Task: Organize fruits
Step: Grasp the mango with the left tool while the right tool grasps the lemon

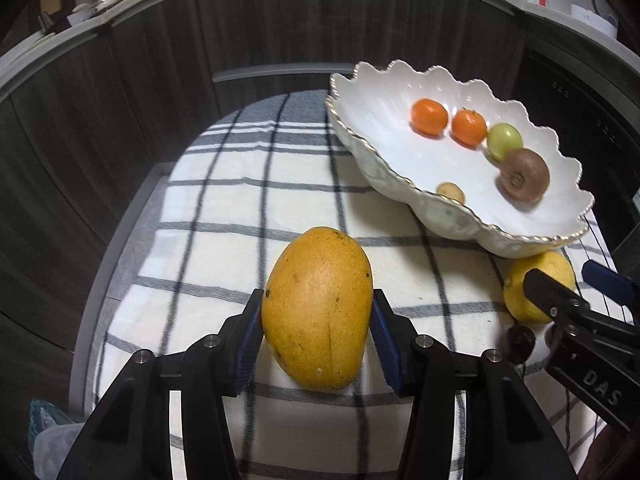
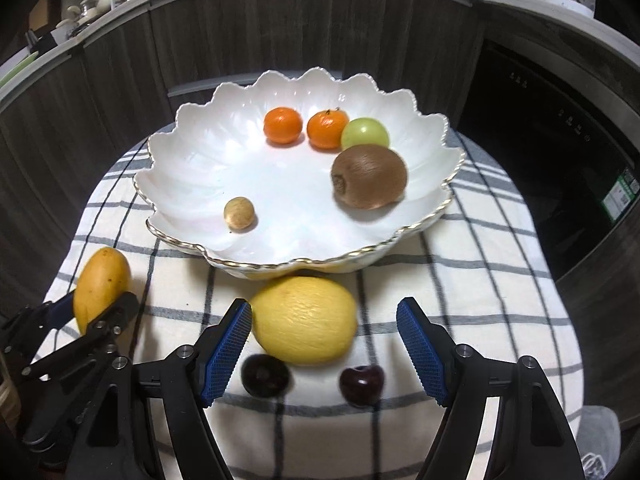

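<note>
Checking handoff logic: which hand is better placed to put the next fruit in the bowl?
Left. The left gripper is clamped on the mango; the right gripper is open around the lemon, beside the bowl.

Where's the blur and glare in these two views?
Left wrist: kiwi and cloth grid smeared, mango crisp. Right wrist: lemon, kiwi and cherries soft; dish shows mild sheen. Both: fisheye bends the cabinets, corners dark.
</note>
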